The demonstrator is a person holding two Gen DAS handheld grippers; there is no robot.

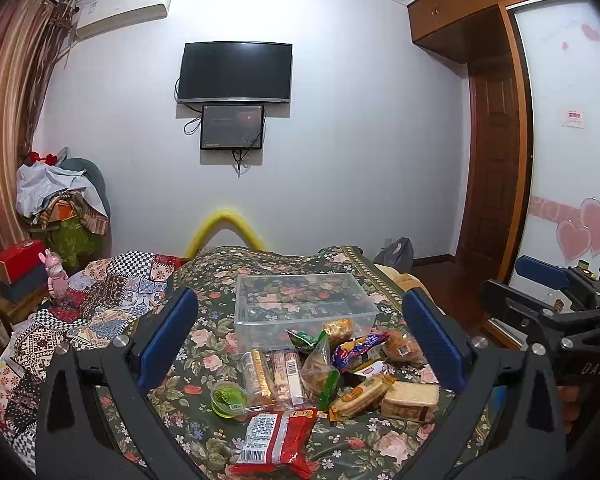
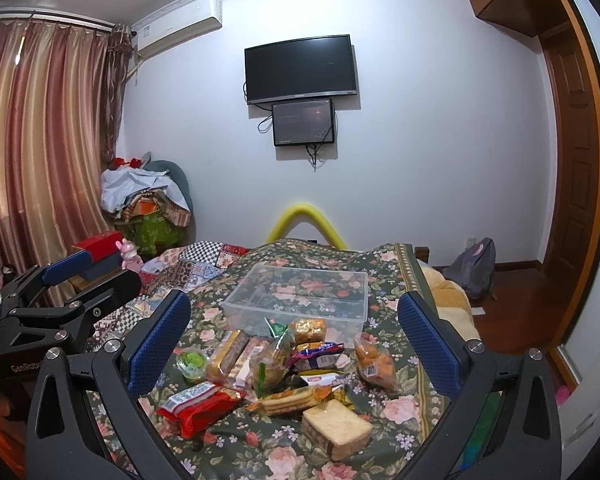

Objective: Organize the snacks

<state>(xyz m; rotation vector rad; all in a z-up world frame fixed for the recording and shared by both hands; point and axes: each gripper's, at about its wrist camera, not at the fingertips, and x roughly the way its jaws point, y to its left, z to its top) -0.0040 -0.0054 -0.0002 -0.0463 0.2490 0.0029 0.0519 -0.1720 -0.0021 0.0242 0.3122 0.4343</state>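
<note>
Snacks (image 1: 320,376) lie heaped below both claws (jaws spread wide).

On the bed (image 1: 228,280) stands a plastic bin (image 1: 304,308), and the snacks lie in a heap just in front of it, nearer the cameras. In that heap a jelly cup (image 1: 230,397) sits at the left edge, with two packs of biscuits (image 1: 274,372) just to its right. A large noodle packet (image 1: 274,440) lies nearest the camera, in front of the cup. A wrapped sandwich (image 1: 410,398) lies at the right front, touching a cracker pack (image 1: 360,394) on its left. A bagged bun (image 1: 404,346) lies behind the sandwich, near the bin's right corner. Behind the bed a television (image 1: 236,72) hangs on the wall, with a smaller screen (image 1: 232,127) directly below it. A wardrobe (image 1: 492,120) stands to the right.
</note>
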